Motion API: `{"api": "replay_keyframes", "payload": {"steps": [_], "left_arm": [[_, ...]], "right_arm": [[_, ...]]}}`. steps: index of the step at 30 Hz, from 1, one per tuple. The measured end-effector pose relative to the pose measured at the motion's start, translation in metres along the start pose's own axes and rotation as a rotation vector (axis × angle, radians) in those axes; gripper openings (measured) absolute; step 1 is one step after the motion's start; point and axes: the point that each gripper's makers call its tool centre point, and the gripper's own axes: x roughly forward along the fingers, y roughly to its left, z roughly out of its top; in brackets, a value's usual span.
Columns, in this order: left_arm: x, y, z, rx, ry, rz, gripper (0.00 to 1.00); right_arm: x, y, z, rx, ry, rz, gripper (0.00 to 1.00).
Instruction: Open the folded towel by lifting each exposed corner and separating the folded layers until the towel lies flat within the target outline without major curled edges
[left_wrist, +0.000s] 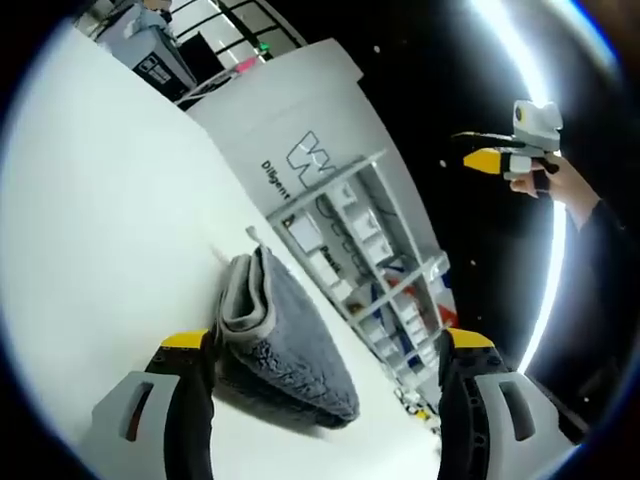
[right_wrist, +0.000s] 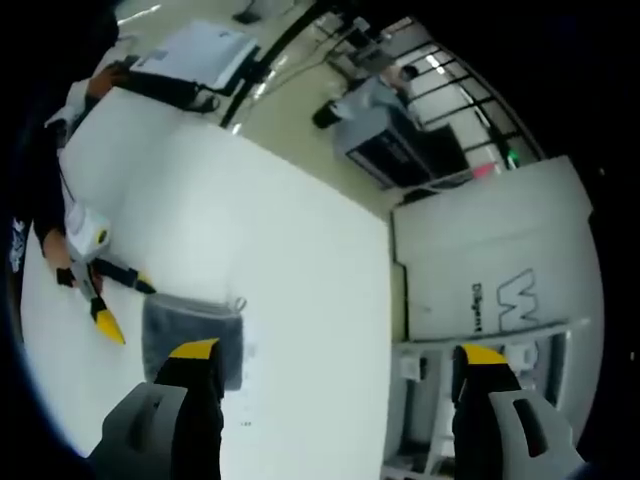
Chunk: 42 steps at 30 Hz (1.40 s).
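Behind folded towel (left_wrist: 283, 345), shelving (left_wrist: 375, 265)

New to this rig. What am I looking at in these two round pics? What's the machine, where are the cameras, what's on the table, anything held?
There is no robot arm. A person holds a two-jaw gripper in each hand, and a fisheye camera rides on each, looking forward along its jaws.

In the left gripper view, the left gripper has its yellow-tipped jaws wide apart at the bottom. Between them, further off, a folded grey towel lies on the white table. The other gripper shows at the upper right, in a hand.

In the right gripper view, the right gripper is also open, above the same towel. The left gripper appears at the left, just beside the towel.

Neither gripper holds anything. The towel is still folded.
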Motion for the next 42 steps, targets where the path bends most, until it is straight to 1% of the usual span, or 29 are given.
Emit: {"api": "replay_keyframes", "payload": {"steps": [1,2,5,7,8,9,10,12,14,16,19,22,23,25,27,29,31,33,35,37,38,40,41,42], "left_arm": [[0.001,0.001,-0.002,0.007,0.008,0.003,0.88],[0.001,0.001,-0.002,0.02,0.009,0.004,0.86],[0.005,0.0,0.007,0.148,-0.023,-0.011,0.8],[0.008,0.004,0.007,0.21,-0.03,-0.013,0.75],[0.01,0.008,0.003,0.186,-0.004,0.001,0.72],[0.011,0.011,0.0,0.149,0.007,0.006,0.71],[0.011,0.011,0.001,0.151,0.003,0.004,0.7],[0.011,0.01,0.001,0.182,0.003,0.004,0.69],[0.011,0.012,0.001,0.182,0.008,0.01,0.66],[0.011,0.013,0.001,0.182,0.012,0.013,0.64],[0.01,0.015,0.001,0.177,0.019,0.026,0.63],[0.005,0.015,-0.004,0.153,0.042,0.062,0.64],[0.003,0.014,-0.007,0.156,0.057,0.073,0.64],[0.001,0.014,-0.008,0.189,0.059,0.089,0.63],[0.002,0.011,-0.007,0.19,0.048,0.074,0.6],[0.004,0.011,-0.003,0.175,0.038,0.066,0.58],[0.007,0.009,-0.002,0.172,0.033,0.042,0.52],[0.008,0.01,-0.001,0.168,0.038,0.036,0.47],[0.01,0.007,0.0,0.177,0.029,0.018,0.47],[0.012,0.007,0.0,0.193,0.036,0.022,0.47],[0.012,0.007,0.0,0.195,0.037,0.025,0.47],[0.013,0.008,-0.001,0.212,0.04,0.043,0.47],[0.012,0.013,-0.002,0.248,0.055,0.079,0.47],[0.012,0.012,-0.002,0.253,0.053,0.079,0.5]], "right_arm": [[0.001,0.001,0.0,-0.001,0.001,0.001,0.95],[0.002,0.007,-0.002,-0.004,0.003,0.003,0.95],[0.011,0.015,-0.006,-0.004,0.012,0.01,0.93],[0.017,0.022,-0.01,-0.003,0.027,0.014,0.93],[0.02,0.025,-0.011,-0.004,0.032,0.016,0.93],[0.024,0.028,-0.012,-0.003,0.037,0.019,0.93],[0.025,0.029,-0.012,-0.002,0.037,0.021,0.93],[0.032,0.031,-0.009,0.001,0.032,0.02,0.93],[0.037,0.03,-0.007,0.003,0.021,0.014,0.91],[0.041,0.034,-0.005,0.011,0.013,0.022,0.91],[0.05,0.041,-0.009,0.001,0.028,0.029,0.91],[0.054,0.044,-0.013,-0.004,0.036,0.038,0.91],[0.054,0.044,-0.014,-0.003,0.035,0.04,0.91],[0.055,0.044,-0.016,-0.001,0.037,0.042,0.91],[0.056,0.044,-0.019,0.001,0.043,0.044,0.91],[0.056,0.043,-0.02,0.002,0.047,0.044,0.91],[0.058,0.045,-0.021,0.005,0.048,0.047,0.91],[0.061,0.047,-0.021,0.007,0.047,0.053,0.91],[0.067,0.053,-0.021,0.007,0.059,0.061,0.92],[0.07,0.055,-0.02,0.007,0.061,0.064,0.91],[0.074,0.06,-0.017,0.008,0.055,0.079,0.91],[0.079,0.065,-0.014,0.011,0.056,0.09,0.91],[0.083,0.067,-0.013,0.018,0.059,0.093,0.91],[0.087,0.069,-0.013,0.032,0.065,0.097,0.92]]}}
